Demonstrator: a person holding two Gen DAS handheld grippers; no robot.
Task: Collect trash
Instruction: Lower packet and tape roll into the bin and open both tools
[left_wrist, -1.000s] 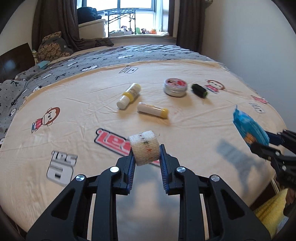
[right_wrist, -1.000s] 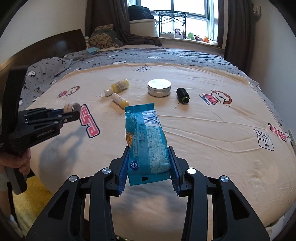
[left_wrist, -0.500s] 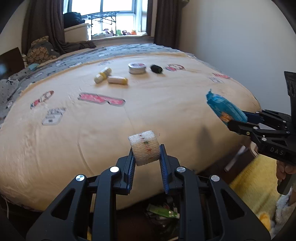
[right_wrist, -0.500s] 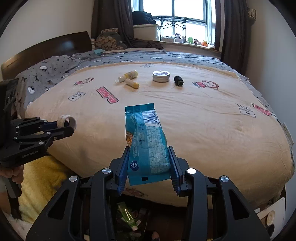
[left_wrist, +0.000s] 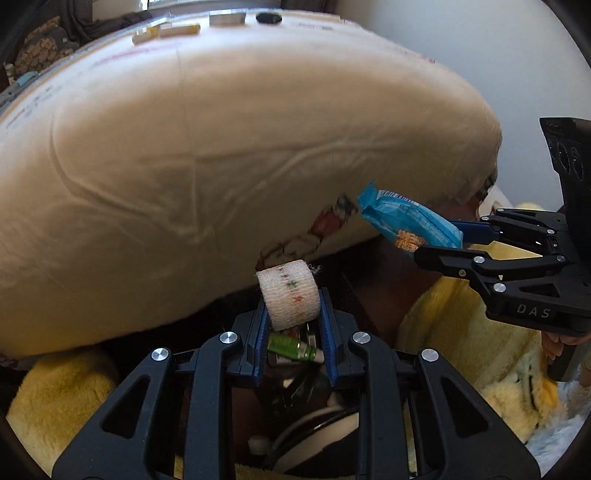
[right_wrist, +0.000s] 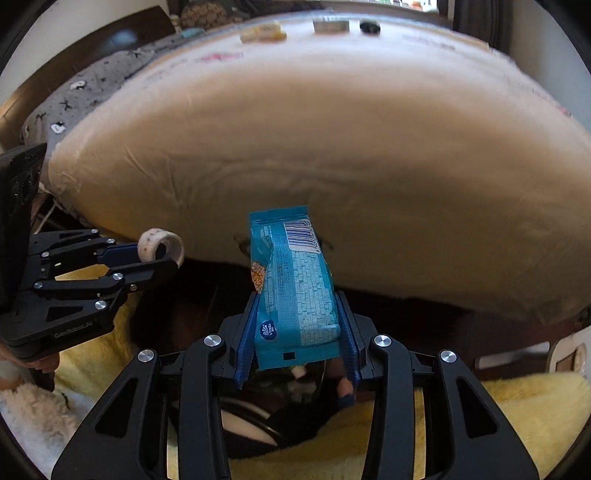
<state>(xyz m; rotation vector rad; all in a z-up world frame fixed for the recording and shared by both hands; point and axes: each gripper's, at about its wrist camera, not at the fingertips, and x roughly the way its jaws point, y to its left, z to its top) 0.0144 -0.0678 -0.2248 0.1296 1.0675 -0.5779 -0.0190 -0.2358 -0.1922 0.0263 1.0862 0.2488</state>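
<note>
A white roll of gauze tape is pinched by the left gripper, clear of the beige bed's foot edge. Rightward, a blue foil snack packet is clamped in the right gripper, both over the dark trash bin.

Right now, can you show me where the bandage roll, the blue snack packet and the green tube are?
bandage roll (left_wrist: 290, 298), left wrist view, its patterned side.
blue snack packet (right_wrist: 299, 291), right wrist view, its printed back.
green tube (left_wrist: 290, 346), left wrist view, its middle.
</note>
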